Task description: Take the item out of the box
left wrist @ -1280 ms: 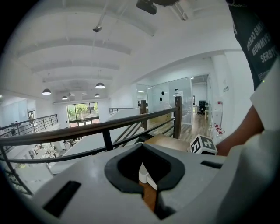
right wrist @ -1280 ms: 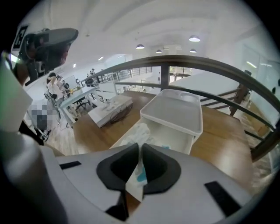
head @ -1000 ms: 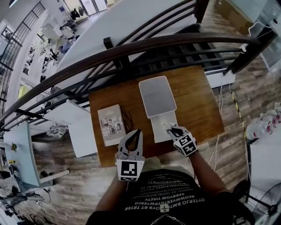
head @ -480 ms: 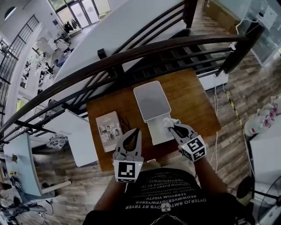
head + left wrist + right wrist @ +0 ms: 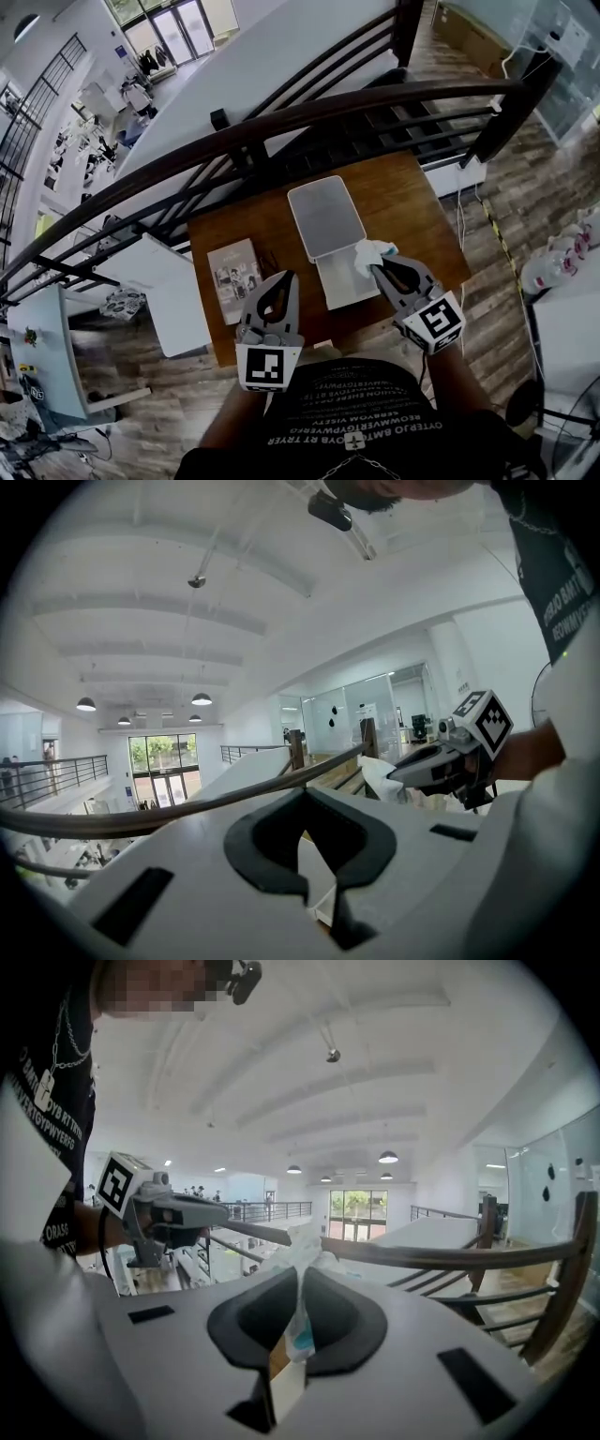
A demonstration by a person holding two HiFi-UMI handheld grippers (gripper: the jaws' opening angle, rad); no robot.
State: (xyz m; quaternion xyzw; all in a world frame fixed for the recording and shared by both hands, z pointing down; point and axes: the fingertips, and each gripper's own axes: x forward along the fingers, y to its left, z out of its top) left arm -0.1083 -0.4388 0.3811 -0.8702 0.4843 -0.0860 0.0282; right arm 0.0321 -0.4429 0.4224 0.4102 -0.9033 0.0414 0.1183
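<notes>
Extraction looks all but done. The right gripper (image 5: pixel 380 269), raised at the person's right side and pointing roughly level, is pinched tight on the item (image 5: pixel 372 251) — a crumpled white packet held up in the air, out of the box (image 5: pixel 339 283) and near its right edge as seen from above. The left gripper (image 5: pixel 281 279) is held level on the other side, jaws together with nothing between them, over the near edge of the table (image 5: pixel 412 211). I'd judge the next move is to carry the packet clear and set it on bare wood, keeping the pinch firm since the wrapping looks slack. Further back the lid (image 5: pixel 325 217) lies open, a booklet (image 5: pixel 234 270) sits to its left, and a dark railing (image 5: pixel 356 98) runs beyond.
</notes>
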